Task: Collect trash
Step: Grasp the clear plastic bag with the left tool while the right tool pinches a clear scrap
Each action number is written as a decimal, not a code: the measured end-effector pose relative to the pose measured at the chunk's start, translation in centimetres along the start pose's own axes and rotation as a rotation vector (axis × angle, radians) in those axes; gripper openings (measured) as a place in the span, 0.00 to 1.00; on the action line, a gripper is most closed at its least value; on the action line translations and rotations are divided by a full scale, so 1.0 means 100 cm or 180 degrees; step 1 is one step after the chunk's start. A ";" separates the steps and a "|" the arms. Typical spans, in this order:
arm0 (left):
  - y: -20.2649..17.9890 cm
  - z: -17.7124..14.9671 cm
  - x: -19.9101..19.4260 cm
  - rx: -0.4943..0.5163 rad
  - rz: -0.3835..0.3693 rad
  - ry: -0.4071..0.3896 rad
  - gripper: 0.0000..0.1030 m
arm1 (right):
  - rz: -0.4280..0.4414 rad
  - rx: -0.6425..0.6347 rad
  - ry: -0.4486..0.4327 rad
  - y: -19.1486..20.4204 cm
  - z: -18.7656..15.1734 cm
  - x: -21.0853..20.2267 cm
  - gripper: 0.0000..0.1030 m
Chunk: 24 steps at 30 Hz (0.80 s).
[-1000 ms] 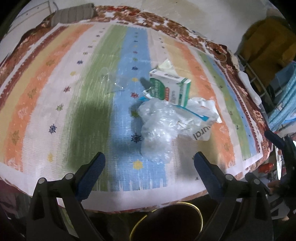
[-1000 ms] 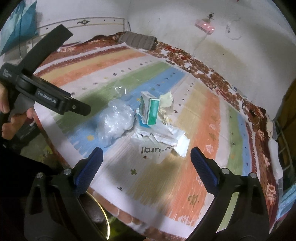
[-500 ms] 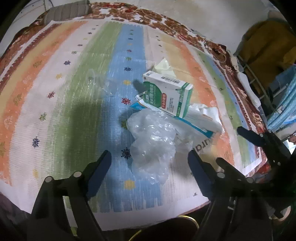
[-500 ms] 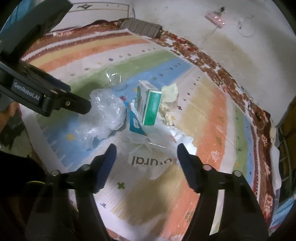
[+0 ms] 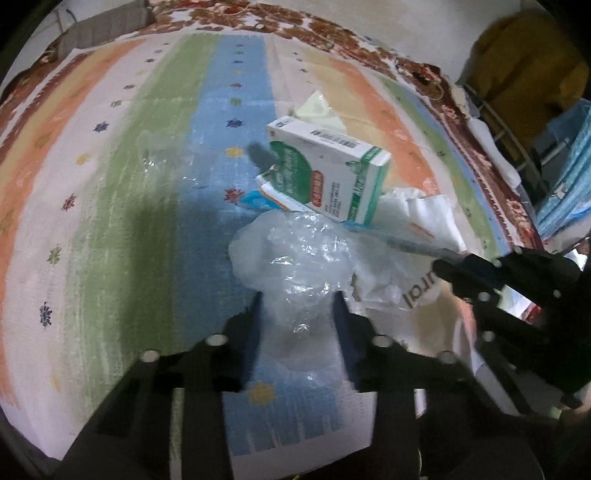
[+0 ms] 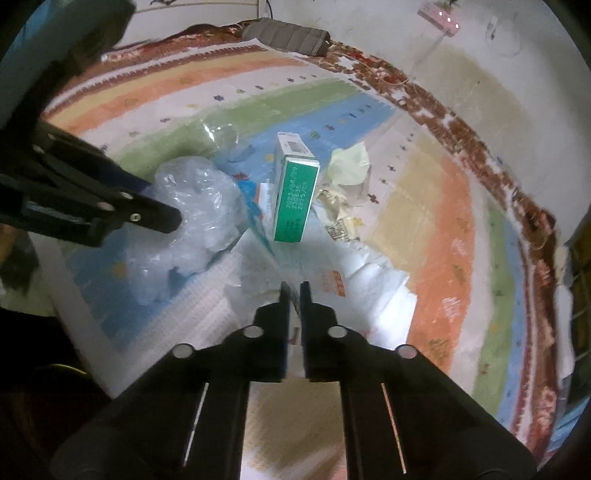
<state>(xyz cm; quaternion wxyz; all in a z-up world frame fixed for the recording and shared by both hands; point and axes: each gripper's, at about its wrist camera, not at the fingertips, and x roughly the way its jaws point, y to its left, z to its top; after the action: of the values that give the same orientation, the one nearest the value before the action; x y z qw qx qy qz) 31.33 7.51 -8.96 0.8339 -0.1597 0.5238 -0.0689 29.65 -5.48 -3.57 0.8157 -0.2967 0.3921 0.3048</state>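
Observation:
A pile of trash lies on a striped bed cover (image 5: 122, 206). My left gripper (image 5: 299, 314) is shut on the near end of a crumpled clear plastic bag (image 5: 295, 258); the bag also shows in the right wrist view (image 6: 199, 199). My right gripper (image 6: 294, 291) is shut on the edge of a white plastic wrapper (image 6: 354, 280) with printed letters, which also shows in the left wrist view (image 5: 413, 229). A green and white carton (image 5: 328, 173) leans on the pile between them, seen end-on in the right wrist view (image 6: 295, 199). A crumpled pale yellow tissue (image 6: 349, 164) lies behind it.
A small clear plastic scrap (image 5: 159, 155) lies on the green stripe to the left. A grey pillow (image 6: 288, 35) sits at the far end of the bed. A yellow garment (image 5: 528, 85) and a rack stand off the bed's right side.
Both grippers have moved forward onto the pile and closed: the left on the clear bag, the right on the white wrapper. Both were open before.

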 end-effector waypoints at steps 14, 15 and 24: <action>0.001 0.001 -0.056 -0.0177 0.0038 -0.0286 0.17 | 0.0453 0.0845 -0.0276 -0.029 0.004 -0.048 0.00; 0.003 0.002 -0.061 -0.0234 0.0031 -0.0305 0.17 | 0.0500 0.0911 -0.0304 -0.029 0.004 -0.053 0.00; 0.010 -0.003 -0.086 -0.0468 -0.0053 -0.0257 0.16 | 0.0515 0.1017 -0.0437 -0.024 0.004 -0.085 0.00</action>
<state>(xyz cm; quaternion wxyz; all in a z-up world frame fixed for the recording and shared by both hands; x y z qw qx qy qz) 27.18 10.80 -2.07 0.8397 -0.2275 0.4921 -0.0307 27.27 -8.99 4.17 0.8501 -0.1094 0.4014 0.3229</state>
